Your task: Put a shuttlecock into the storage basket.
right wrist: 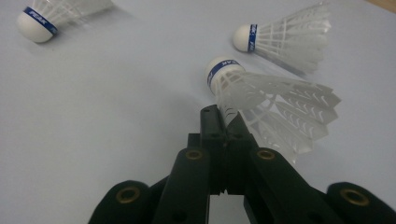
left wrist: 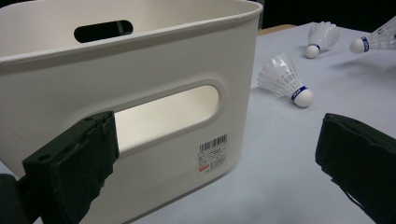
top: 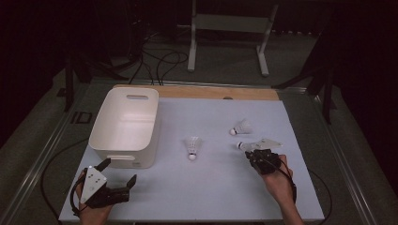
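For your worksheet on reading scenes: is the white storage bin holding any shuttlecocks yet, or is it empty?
Empty, as far as visible: the white storage bin shows bare inner walls and floor in the high view, though its near inside corner is hidden.

The room lay dark around a pale table top (top: 211, 187) with a wooden strip (top: 220, 92) along its far edge, while beyond it a white metal frame (top: 230, 28) stood on grey floor (top: 225, 65) where black cables (top: 159, 61) trailed.
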`<action>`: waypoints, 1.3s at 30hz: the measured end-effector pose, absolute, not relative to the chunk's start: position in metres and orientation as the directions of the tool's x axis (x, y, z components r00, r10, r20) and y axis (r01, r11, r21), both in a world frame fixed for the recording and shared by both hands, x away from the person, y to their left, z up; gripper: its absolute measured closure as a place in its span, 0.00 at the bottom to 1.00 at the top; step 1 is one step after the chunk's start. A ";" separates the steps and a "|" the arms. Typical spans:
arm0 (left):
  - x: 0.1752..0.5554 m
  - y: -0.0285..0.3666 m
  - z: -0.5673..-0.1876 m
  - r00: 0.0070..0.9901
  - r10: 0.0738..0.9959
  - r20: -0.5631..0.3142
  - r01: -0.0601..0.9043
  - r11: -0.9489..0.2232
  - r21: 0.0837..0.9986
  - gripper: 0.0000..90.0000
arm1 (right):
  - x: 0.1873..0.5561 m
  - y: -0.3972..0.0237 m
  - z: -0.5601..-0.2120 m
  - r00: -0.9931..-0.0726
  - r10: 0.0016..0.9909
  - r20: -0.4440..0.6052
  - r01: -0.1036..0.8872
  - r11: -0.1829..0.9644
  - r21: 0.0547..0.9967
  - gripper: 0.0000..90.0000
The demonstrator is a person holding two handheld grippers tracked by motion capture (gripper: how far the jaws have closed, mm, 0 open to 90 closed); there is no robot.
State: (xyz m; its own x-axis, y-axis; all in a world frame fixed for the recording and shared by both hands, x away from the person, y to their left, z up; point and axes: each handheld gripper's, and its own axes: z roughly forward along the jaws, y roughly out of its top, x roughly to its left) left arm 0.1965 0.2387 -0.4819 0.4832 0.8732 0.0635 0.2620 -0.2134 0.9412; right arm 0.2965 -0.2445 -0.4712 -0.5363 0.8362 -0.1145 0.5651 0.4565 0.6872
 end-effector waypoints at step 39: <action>0.197 0.239 -0.482 0.485 0.874 0.042 0.276 -0.198 0.941 0.00 | 0.303 -0.246 -0.442 -0.589 0.801 -0.110 0.522 0.481 0.704 0.99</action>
State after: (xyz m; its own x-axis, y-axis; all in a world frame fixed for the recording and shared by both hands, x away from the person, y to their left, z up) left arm 0.1966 0.2386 -0.4818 0.4847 0.8737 0.0419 0.2758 -0.1981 0.9406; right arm 0.3034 -0.2460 -0.4416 -0.5887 0.8008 -0.1104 0.5220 0.4809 0.7045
